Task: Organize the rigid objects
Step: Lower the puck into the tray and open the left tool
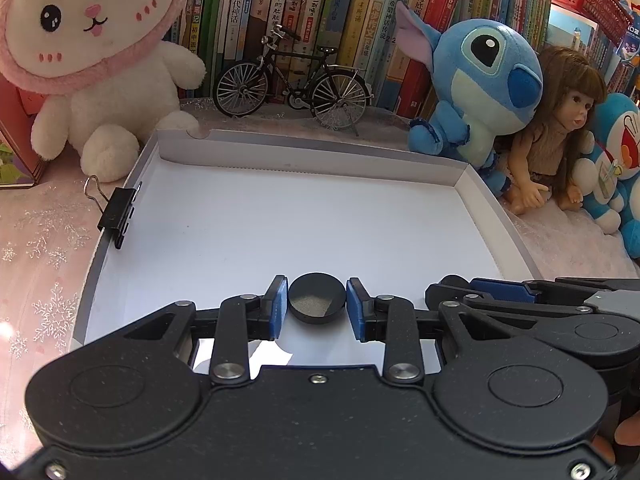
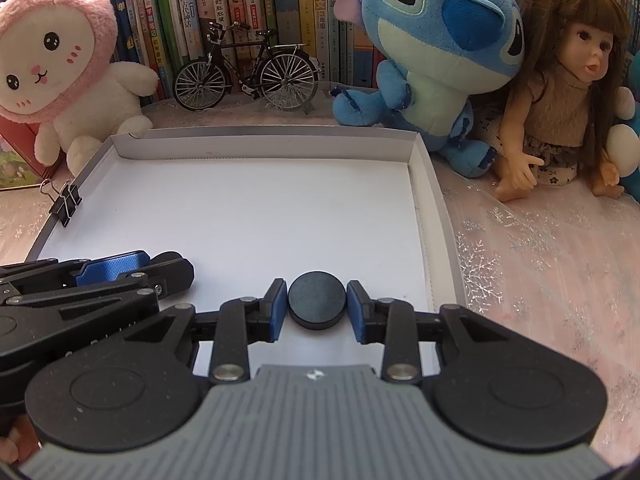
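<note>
Each gripper holds a flat black round disc over the near part of a shallow white box. In the left wrist view, my left gripper [image 1: 317, 306] is shut on a black disc [image 1: 317, 298] with a dusty grey patch. My right gripper shows at the right edge [image 1: 480, 286]. In the right wrist view, my right gripper [image 2: 317, 306] is shut on a plain black disc [image 2: 317, 300]. My left gripper shows at the left edge [image 2: 132, 270]. The white box floor [image 1: 280, 220] [image 2: 240, 208] is bare ahead of both grippers.
A black binder clip [image 1: 118, 216] [image 2: 66, 200] grips the box's left wall. Behind the box stand a model bicycle [image 1: 292, 80], a pink-hooded plush [image 1: 92, 60], a blue plush [image 1: 476, 84], a doll [image 1: 560, 132] and a row of books [image 1: 320, 8].
</note>
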`<state>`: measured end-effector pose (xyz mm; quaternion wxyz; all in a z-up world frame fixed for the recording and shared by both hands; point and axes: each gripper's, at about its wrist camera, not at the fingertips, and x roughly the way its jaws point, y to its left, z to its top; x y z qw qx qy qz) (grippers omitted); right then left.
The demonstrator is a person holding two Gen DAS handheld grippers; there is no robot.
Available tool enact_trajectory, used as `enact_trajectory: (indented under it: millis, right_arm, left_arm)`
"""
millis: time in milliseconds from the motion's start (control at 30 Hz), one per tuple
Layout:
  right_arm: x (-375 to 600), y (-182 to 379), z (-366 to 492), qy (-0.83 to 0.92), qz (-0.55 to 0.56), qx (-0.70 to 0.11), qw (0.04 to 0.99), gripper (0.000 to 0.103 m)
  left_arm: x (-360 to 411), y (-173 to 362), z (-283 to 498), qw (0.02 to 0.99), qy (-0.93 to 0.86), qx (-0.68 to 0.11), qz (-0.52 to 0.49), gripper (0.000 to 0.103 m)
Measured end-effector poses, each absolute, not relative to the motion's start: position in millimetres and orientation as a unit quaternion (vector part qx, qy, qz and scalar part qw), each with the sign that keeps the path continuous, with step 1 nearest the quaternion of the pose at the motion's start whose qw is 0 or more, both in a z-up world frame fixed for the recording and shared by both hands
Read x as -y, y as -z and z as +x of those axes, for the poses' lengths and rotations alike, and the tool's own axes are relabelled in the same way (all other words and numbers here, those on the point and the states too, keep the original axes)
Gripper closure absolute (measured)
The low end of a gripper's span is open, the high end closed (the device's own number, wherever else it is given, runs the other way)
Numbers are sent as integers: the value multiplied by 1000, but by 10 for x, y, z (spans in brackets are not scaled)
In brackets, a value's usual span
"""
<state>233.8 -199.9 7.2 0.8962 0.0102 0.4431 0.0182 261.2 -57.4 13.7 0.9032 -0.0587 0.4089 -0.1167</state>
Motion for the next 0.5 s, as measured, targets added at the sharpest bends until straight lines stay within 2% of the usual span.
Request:
enact_trajectory:
  millis: [267,467,500]
  right_arm:
    - [2003,-76,2325,-23,9,-441,897,59]
    - [2008,-81,2321,-24,7,-440,898,51]
    - [2011,-82,2319,-24,7,-440,898,51]
  left_arm:
    - [576,-137,2612,903,118,-409,-57,72]
    - [553,-141,2615,903,119,-408,-61,70]
    - [542,-148,2613,902,116,-410,-65,66]
